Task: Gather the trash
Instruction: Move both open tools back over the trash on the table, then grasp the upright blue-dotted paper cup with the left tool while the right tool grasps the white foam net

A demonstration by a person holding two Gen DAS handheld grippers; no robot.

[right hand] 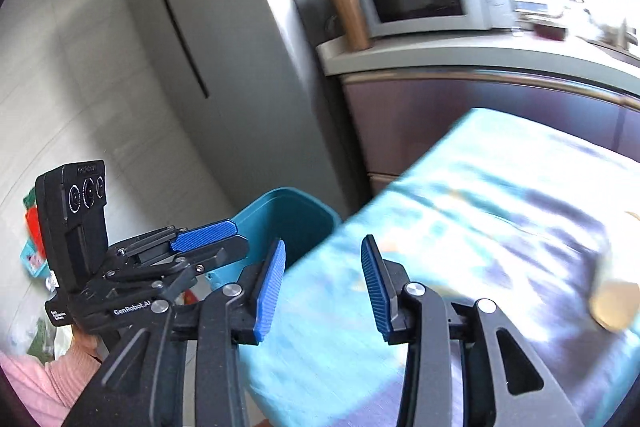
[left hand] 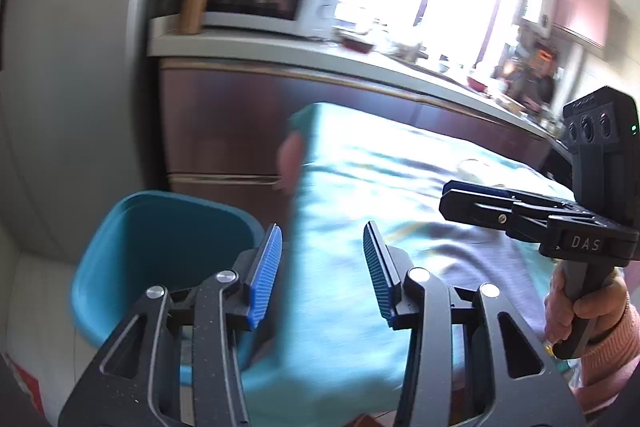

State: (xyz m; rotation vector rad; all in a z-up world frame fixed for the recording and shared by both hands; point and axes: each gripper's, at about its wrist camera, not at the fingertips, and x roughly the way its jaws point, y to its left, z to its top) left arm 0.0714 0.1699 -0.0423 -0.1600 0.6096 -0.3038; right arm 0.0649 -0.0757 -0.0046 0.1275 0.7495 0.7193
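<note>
Both units are hovering over the teal-clothed desk (left hand: pixel 360 187), the left hand-held gripper (left hand: pixel 322 271) and right hand-held gripper (right hand: pixel 322 283) each spread wide and carrying nothing. A pale, blurred scrap of trash (right hand: pixel 614 303) is lying on the cloth at the right; probably light and crushable, best pinched across its middle. The teal bin (left hand: pixel 160 251) is standing beside the desk's corner.

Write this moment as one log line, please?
task: collect trash | left gripper: jaws open, empty | right gripper: jaws open, empty | teal bin: beside table
</note>
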